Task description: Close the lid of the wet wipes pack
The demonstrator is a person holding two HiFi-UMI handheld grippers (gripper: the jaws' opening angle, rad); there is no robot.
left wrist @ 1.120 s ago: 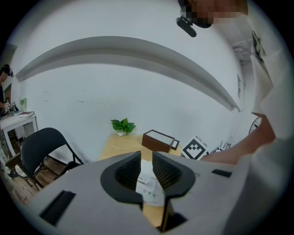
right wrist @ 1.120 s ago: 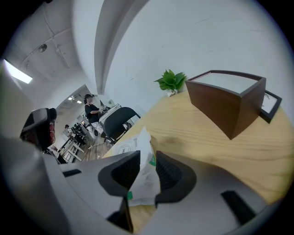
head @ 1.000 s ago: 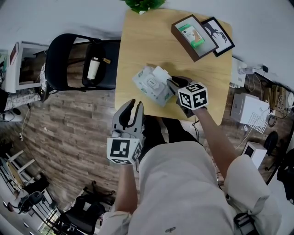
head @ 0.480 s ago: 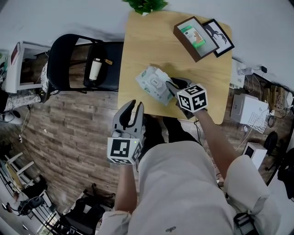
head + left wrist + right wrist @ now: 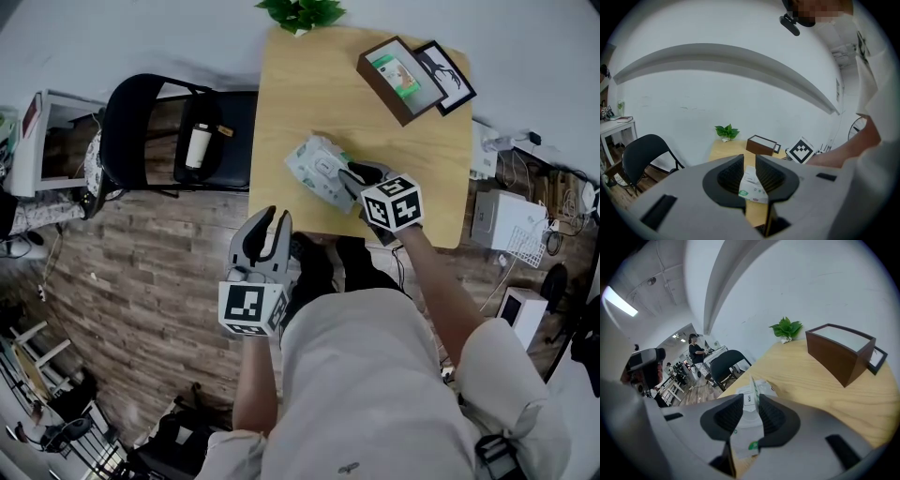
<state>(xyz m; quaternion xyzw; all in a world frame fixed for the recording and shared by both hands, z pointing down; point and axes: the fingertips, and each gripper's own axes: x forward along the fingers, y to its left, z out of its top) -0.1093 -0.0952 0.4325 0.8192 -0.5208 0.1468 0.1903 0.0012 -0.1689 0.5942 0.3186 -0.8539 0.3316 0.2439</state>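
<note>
Light wooden table is carrying the soft white-and-green wet wipes pack at its near edge; right gripper is bearing on the pack's right end, jaws a narrow slit apart over the white lid flap, likely pressing it shut. Left gripper is idling off-table, near left, jaws barely parted, empty

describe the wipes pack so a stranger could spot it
Find the wooden table beside the black chair. Near its front edge, at the right gripper, lies the wipes pack: soft, white and green, unlike the dark box at the far corner.
</note>
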